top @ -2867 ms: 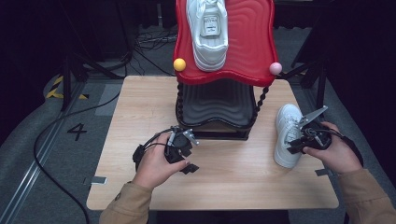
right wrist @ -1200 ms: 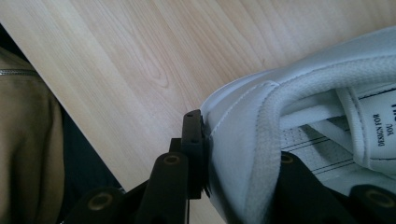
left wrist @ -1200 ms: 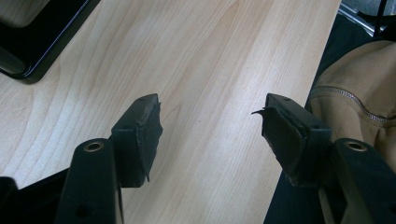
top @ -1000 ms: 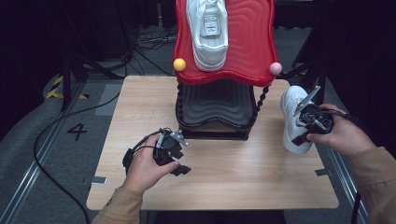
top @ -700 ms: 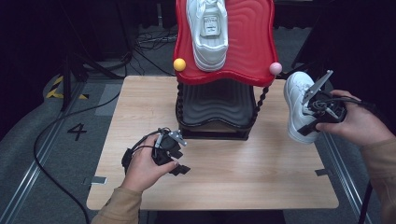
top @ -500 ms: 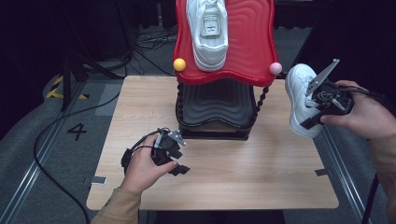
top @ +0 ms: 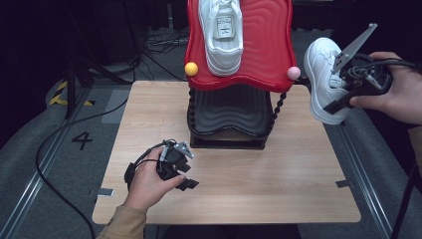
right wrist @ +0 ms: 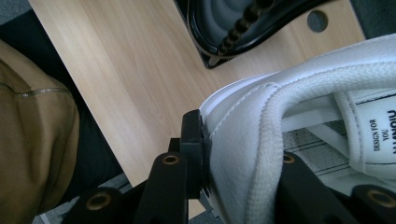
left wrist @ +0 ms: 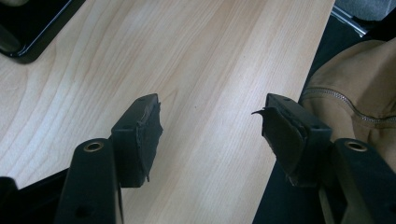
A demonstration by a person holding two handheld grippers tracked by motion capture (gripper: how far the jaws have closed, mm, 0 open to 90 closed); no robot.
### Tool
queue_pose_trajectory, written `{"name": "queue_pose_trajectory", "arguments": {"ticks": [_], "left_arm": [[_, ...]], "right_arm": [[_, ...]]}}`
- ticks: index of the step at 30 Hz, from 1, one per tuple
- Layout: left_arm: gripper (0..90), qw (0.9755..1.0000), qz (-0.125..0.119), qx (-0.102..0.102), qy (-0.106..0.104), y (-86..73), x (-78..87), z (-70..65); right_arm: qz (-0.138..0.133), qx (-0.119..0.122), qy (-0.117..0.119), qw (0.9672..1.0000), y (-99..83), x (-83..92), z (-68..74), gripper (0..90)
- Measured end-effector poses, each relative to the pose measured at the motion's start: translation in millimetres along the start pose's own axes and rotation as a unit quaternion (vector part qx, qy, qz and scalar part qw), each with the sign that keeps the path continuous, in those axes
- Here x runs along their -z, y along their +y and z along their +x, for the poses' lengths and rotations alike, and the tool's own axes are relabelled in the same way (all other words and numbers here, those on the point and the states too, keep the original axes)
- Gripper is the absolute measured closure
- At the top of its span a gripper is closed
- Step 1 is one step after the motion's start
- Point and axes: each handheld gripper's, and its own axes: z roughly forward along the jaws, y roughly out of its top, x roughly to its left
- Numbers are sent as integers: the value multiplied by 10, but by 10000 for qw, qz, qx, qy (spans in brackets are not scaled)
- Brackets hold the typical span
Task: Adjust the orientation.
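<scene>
The table (top: 298,189) is showing pale matt wood grain; the red tray (top: 268,45) is gleaming like glossy ribbed plastic. The white shoe (right wrist: 261,126) is looking like smooth leather (woven cloth laces), against matt black pads (left wrist: 140,135).

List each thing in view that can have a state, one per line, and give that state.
Right gripper: shut on the white shoe's side.
White shoe: lifted clear of the table, tilted.
Left gripper: open, nothing between its jaws.
Second white shoe: lying on the red shelf.
Black lower shelf: bare.

a light wooden table (top: 298,174) stands on grey carpet floor (top: 40,199), dark surroundings.
</scene>
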Motion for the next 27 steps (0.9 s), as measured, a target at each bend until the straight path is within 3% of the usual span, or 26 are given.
{"name": "queue_pose_trajectory", "arguments": {"ticks": [13,21,27], "left_arm": [[379,10000,-3,94,23,-87,38,4],[382,10000,11,70,15,-68,9,29],[381,10000,4,70,-15,-50,7,22]], "right_arm": [[3,236,-464,9986,449,427,24,763],[-22,352,-682,9970,666,566,63,764],[-54,505,-679,9964,799,587,94,764]]}}
